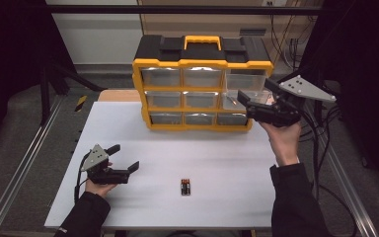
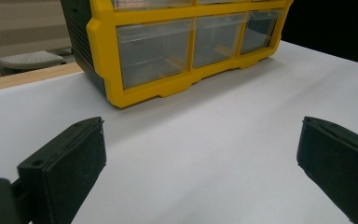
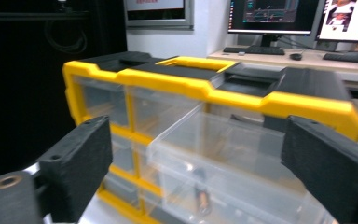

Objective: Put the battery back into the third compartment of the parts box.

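A yellow and black drawer cabinet with clear drawers stands at the back of the white table. One clear drawer on its right side is pulled out. My right gripper hovers open just in front of that drawer, and in the right gripper view its jaws stand wide apart around the drawer without touching it. A small dark cylinder lies inside a drawer there. A battery lies on the table near the front. My left gripper rests open at the front left, empty.
The cabinet's lower drawers look shut in the left gripper view. Metal rails run along both sides of the table, and cables hang at the right. Monitors stand on a desk behind the cabinet.
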Demonstrator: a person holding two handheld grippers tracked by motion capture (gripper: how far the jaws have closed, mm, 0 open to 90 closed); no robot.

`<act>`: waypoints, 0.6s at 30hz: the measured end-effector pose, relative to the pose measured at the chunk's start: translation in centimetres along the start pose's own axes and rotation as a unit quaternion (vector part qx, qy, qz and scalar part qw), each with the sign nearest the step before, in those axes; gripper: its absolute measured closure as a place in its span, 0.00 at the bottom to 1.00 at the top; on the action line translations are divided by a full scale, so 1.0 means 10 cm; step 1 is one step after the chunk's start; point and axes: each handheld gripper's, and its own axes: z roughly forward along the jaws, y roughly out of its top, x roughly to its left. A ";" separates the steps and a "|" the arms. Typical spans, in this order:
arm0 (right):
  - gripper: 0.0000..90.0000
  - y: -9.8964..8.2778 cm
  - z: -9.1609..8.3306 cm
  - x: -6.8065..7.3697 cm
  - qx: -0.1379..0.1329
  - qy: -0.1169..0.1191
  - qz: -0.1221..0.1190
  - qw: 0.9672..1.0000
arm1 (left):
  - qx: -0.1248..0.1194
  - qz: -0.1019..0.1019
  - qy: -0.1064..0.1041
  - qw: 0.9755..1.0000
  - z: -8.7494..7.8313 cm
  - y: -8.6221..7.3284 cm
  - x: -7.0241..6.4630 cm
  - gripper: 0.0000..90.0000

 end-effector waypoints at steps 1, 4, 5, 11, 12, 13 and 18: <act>0.07 -0.03 -0.02 0.02 -0.001 0.003 0.001 1.000 | 0.000 0.000 0.000 1.000 0.00 0.00 0.00 0.01; 0.05 -0.14 -0.08 0.10 0.002 0.020 0.001 1.000 | -0.001 -0.001 0.000 1.000 0.00 0.00 0.00 0.01; 0.05 -0.18 -0.09 0.13 0.007 0.024 -0.001 1.000 | -0.001 -0.001 0.001 1.000 0.00 0.00 0.00 0.01; 0.03 -0.49 -0.20 0.25 0.017 0.052 -0.001 0.998 | -0.001 -0.001 0.001 1.000 -0.01 0.00 0.00 0.01; 0.03 -0.53 -0.21 0.26 0.017 0.054 0.002 0.998 | -0.001 -0.001 0.001 1.000 -0.01 0.00 0.00 0.01; 0.03 -0.58 -0.22 0.26 0.020 0.056 0.003 0.998 | -0.001 0.000 0.001 1.000 -0.01 0.00 0.00 0.01; 0.03 -0.85 -0.22 0.30 0.038 0.062 0.009 0.997 | 0.000 -0.001 0.001 1.000 0.00 0.00 0.00 0.01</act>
